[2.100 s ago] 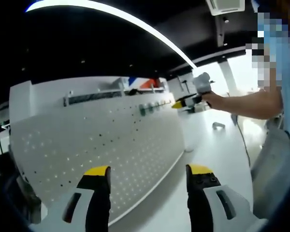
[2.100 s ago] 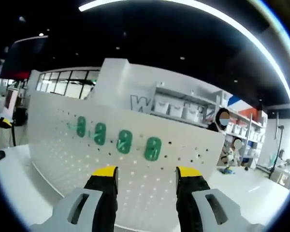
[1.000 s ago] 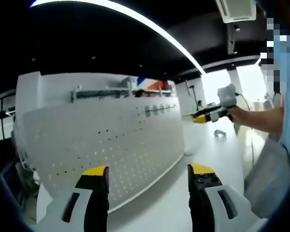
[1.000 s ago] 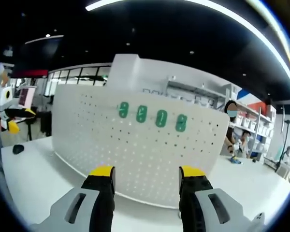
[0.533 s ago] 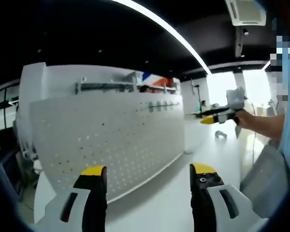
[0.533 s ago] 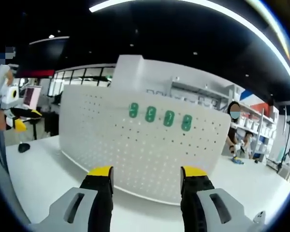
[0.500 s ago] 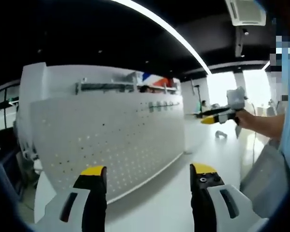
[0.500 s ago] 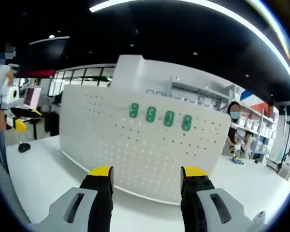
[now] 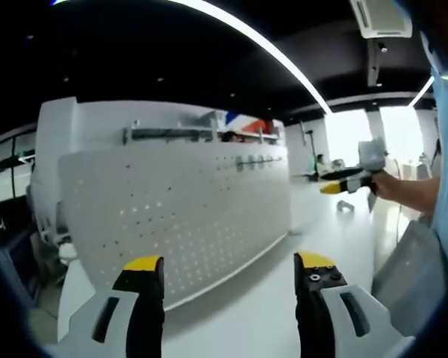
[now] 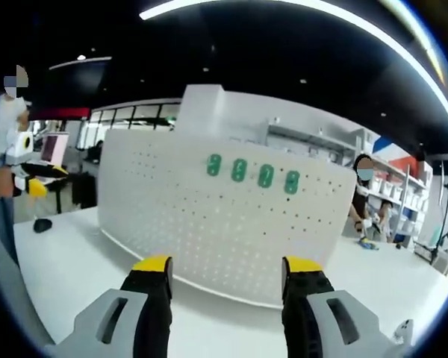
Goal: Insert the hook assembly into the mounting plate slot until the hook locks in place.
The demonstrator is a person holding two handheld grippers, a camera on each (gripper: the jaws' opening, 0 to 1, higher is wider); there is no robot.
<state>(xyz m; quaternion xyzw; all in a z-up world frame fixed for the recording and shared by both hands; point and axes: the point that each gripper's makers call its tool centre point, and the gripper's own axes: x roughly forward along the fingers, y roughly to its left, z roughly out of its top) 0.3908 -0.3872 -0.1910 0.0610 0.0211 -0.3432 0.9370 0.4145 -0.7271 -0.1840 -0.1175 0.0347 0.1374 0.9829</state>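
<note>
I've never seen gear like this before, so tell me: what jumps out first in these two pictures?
A big white pegboard stands upright on a white table, dotted with rows of small holes. Four green oval pieces sit in a row near its top edge, the only strong colour on it. In the foreground of each view, two yellow-tipped fingers rise from below, spread apart with nothing between them.

Upright pegboard (image 10: 224, 224) blocks ahead — bare table (image 10: 67, 261) open before it
</note>
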